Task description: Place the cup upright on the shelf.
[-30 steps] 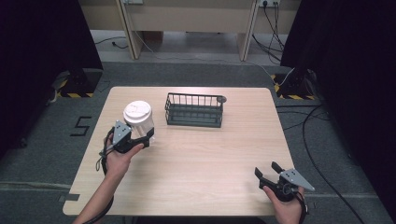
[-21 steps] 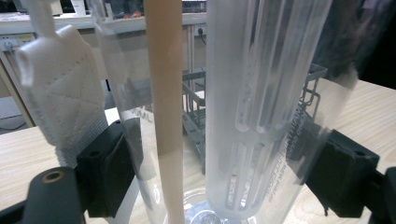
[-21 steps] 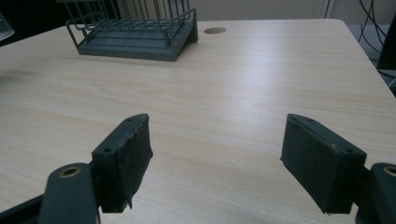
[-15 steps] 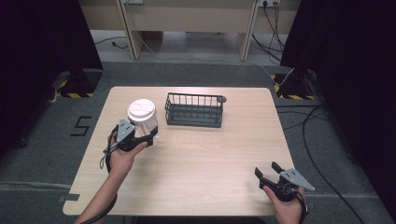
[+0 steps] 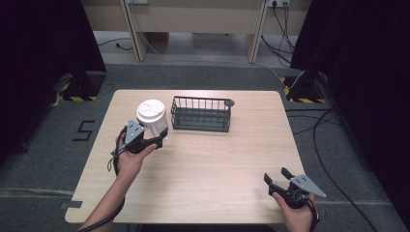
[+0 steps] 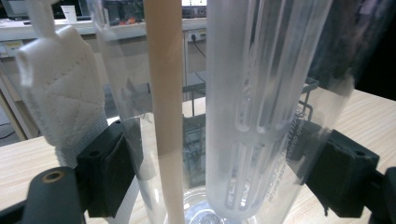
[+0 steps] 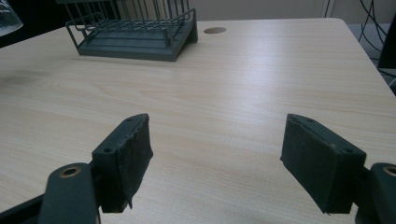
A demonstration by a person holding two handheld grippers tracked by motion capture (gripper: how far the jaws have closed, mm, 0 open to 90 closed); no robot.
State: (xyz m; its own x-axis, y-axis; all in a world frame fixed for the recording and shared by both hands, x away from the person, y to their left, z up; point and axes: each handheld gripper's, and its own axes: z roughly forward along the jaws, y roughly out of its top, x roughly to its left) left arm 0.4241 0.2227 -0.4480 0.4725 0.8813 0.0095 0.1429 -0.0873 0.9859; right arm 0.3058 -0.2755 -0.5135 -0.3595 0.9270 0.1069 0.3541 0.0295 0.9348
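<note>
Since the earlier frames, the clear cup (image 5: pixel 153 122) has been carried a little toward the wire basket (image 5: pixel 201 114), upright, in the left hand-held gripper (image 5: pixel 145 138). Nearest, at the desk's (image 5: pixel 232 159) front right edge, the right hand-held gripper (image 5: pixel 278 179) is seen at rest, jaws spread wide on nothing. Farther in, at left, the left hand-held gripper is clamped on the cup's lower wall; both pads (image 6: pixel 109 168) are pressed against the clear plastic. White lid (image 5: pixel 151 107) is on. Cup now just beside the basket's left end, apart from it. Judged: transport underway, placement in the basket likely the next step.
</note>
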